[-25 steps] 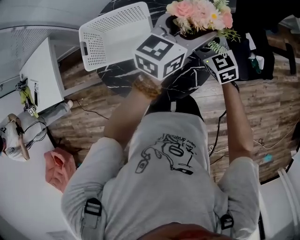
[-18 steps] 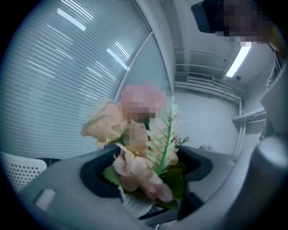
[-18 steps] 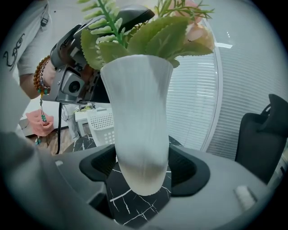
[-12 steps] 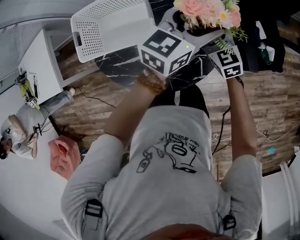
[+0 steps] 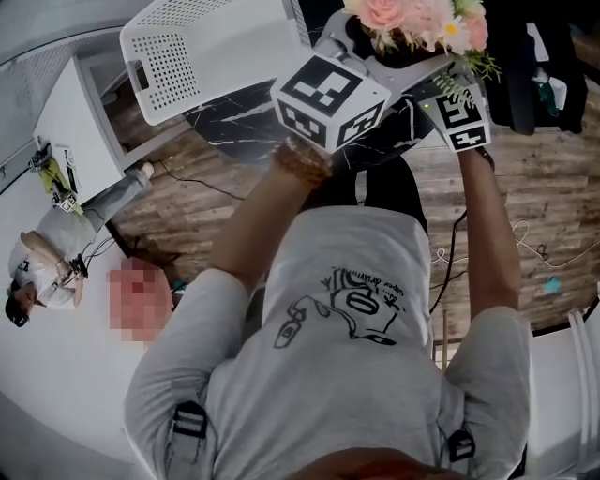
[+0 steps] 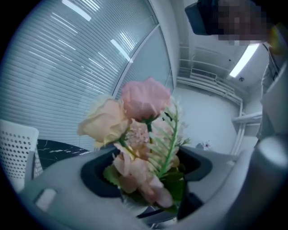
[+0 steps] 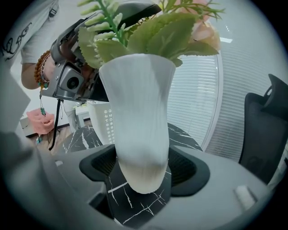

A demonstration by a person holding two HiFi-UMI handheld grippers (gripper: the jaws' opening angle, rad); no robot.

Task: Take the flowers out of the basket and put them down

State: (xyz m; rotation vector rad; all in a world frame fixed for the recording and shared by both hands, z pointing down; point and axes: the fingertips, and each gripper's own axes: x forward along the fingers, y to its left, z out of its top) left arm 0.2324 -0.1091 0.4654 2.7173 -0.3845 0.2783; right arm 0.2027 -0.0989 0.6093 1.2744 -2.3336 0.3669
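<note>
In the head view, the flowers (image 5: pixel 412 21) I hold have shifted toward 12 o'clock and are now cropped by the edge. The white basket (image 5: pixel 202 47) has shifted toward 10 o'clock.

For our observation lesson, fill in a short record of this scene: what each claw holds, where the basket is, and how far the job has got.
left claw: closed on the flowers
right claw: closed on the white ribbed vase
basket: white, perforated, on the black marble table, left of both claws in the head view
vase base: appears just above the table, not resting on it
job so far: flowers out of the basket, not yet put down
</note>
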